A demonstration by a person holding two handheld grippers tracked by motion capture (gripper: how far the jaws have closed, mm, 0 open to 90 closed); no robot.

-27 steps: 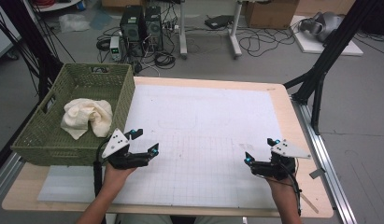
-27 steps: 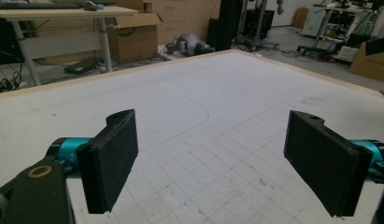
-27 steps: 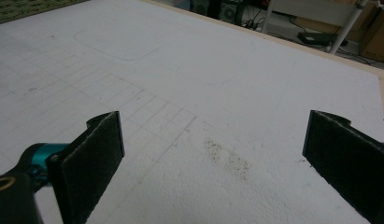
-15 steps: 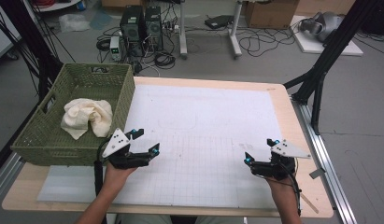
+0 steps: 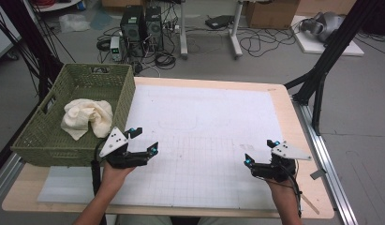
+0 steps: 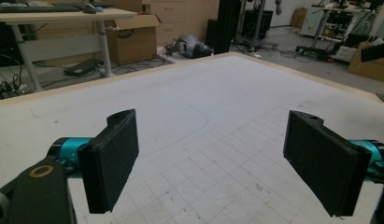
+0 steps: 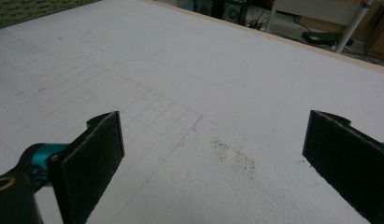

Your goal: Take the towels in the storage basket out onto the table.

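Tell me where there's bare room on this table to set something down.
The white mat lies bare between the green basket and the table's right edge, ahead of the left gripper and right gripper. The left end is crowded: the basket holds a cream cloth.

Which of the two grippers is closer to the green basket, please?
The left gripper, jaws open beside the green basket; the right gripper sits across the table.
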